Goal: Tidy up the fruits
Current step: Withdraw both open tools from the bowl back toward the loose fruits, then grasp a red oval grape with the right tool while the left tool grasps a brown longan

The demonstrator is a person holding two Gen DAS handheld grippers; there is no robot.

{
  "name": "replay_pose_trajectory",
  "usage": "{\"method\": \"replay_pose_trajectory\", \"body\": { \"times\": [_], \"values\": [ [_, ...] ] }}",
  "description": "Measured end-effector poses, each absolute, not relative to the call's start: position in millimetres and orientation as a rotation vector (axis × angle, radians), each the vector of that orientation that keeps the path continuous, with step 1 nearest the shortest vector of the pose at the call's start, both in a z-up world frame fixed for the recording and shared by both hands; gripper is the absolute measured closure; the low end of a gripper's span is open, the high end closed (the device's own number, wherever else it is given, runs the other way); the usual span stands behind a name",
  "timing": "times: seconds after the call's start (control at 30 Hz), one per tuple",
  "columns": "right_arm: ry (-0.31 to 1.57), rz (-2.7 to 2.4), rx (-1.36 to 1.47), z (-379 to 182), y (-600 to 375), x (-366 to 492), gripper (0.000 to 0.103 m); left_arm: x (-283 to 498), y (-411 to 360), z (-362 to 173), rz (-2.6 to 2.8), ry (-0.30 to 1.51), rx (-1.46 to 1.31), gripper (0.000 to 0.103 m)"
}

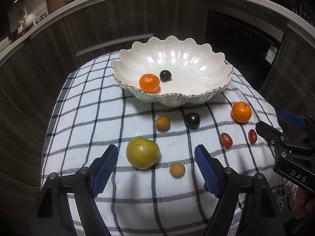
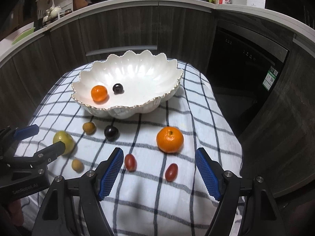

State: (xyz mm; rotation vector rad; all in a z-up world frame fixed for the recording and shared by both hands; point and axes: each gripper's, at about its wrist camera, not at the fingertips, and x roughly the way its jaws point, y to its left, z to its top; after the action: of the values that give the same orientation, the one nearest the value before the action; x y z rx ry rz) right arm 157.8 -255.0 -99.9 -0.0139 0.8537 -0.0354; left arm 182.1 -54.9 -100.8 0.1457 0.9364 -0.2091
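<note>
A white scalloped bowl (image 1: 196, 66) (image 2: 141, 72) holds a mandarin (image 1: 149, 82) (image 2: 99, 93) and a dark plum (image 1: 165, 75) (image 2: 117, 88). On the checked cloth lie a green fruit (image 1: 142, 152) (image 2: 63, 141), two small tan fruits (image 1: 162, 123) (image 1: 177, 170), a dark plum (image 1: 192, 120) (image 2: 111, 133), a mandarin (image 1: 241, 112) (image 2: 170, 139) and two red grape tomatoes (image 1: 226, 140) (image 2: 130, 162) (image 2: 171, 172). My left gripper (image 1: 156, 167) is open and empty, just before the green fruit. My right gripper (image 2: 159, 167) is open and empty, around the tomatoes.
The checked cloth (image 1: 137, 196) covers a small rounded table with drop-offs on all sides. Dark cabinets and a dishwasher (image 2: 246, 74) stand behind. The counter (image 2: 137, 0) above carries a wok and jars. The right gripper shows in the left wrist view (image 1: 275, 125).
</note>
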Motion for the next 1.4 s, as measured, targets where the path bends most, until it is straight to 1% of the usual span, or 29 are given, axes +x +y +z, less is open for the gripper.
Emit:
{"method": "replay_pose_trajectory", "body": {
  "times": [0.27,0.33,0.47,0.53,0.7,0.77,0.83,0.87,0.97,1.07,1.4],
  "values": [
    [0.86,-0.047,0.007,-109,-259,148,0.027,176,-60,-106,-0.225,0.917,0.158,0.026],
    [0.863,-0.049,0.017,-111,-260,146,0.027,175,-62,-108,-0.228,0.918,0.163,0.028],
    [0.864,-0.051,0.036,-117,-262,142,0.027,174,-66,-113,-0.233,0.928,0.164,0.029],
    [0.861,-0.055,0.03,-119,-262,142,0.027,174,-67,-115,-0.231,0.927,0.171,0.032],
    [0.853,-0.072,0.034,-121,-266,143,0.027,175,-69,-121,-0.232,0.929,0.181,0.034],
    [0.849,-0.076,0.028,-123,-266,144,0.027,174,-71,-123,-0.236,0.934,0.189,0.037],
    [0.842,-0.082,0.023,-124,-266,145,0.028,174,-73,-126,-0.245,0.943,0.196,0.046],
    [0.842,-0.083,0.021,-125,-266,145,0.028,174,-74,-128,-0.247,0.946,0.2,0.046],
    [0.85,-0.082,0.023,-129,-267,147,0.036,174,-74,-131,-0.244,0.946,0.197,0.051],
    [0.866,-0.071,0.028,-135,-267,150,0.041,175,-75,-133,-0.24,0.946,0.192,0.051],
    [0.888,-0.065,0.04,-148,-268,156,0.042,178,-77,-148,-0.252,0.986,0.192,0.052]
  ]
}}
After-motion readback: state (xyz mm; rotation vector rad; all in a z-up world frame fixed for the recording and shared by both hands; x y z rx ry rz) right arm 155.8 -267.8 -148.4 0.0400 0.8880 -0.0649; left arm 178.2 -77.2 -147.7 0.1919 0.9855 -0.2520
